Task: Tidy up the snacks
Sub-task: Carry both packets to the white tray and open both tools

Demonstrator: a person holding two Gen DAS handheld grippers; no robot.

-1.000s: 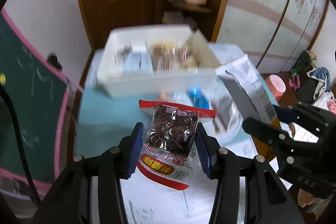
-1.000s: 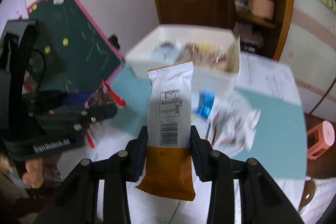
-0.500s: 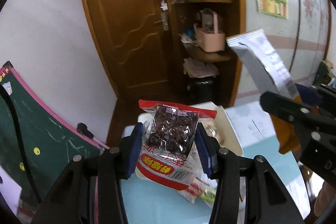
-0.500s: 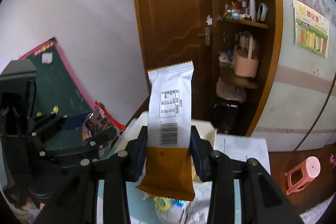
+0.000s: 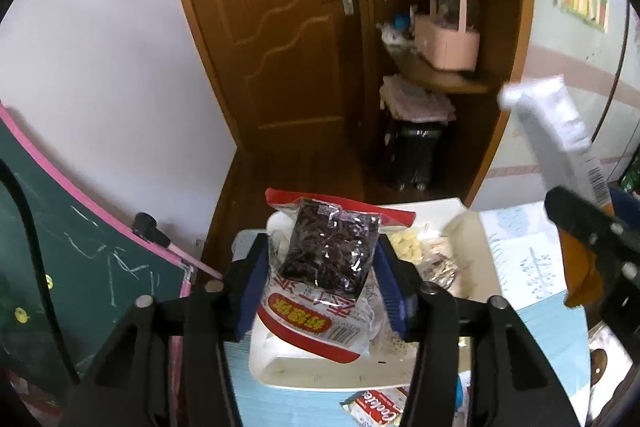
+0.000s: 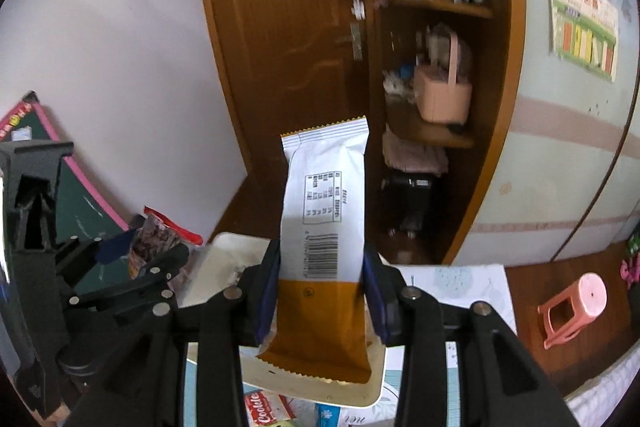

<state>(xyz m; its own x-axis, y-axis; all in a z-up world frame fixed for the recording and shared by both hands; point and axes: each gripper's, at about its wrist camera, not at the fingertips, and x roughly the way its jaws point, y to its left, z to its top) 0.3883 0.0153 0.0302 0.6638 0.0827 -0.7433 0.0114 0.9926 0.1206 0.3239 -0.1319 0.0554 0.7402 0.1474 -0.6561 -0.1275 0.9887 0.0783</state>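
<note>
- Both grippers have risen and tipped up since a second ago: then the bin filled the middle of each view from above, now it sits low in both and the door and shelves fill the rest.
- Bin (image 5: pixel 472 223), the white tub on the blue-clothed surface (image 5: pixel 532 331), already holds several snacks; a pale bag and a foil one lie in it just right of the left gripper. That part of the sorting looks done.
- Left gripper (image 5: pixel 324 283) is above the bin's left half, its jaws closed on a red-edged bag of dark snacks (image 5: pixel 328 251), so that bag is not yet in.
- Right gripper (image 6: pixel 322 291) is over the bin's right end, its jaws pinching a white and orange bar (image 6: pixel 324 227) held upright, also undelivered.
- Near the bin's front wall a Cookie pack (image 5: pixel 380 411) lies on the surface, with other wrappers beside it only partly in view.
- Judgement: the task is partway through. Two drops are pending, then the loose packs in front of the bin.
</note>
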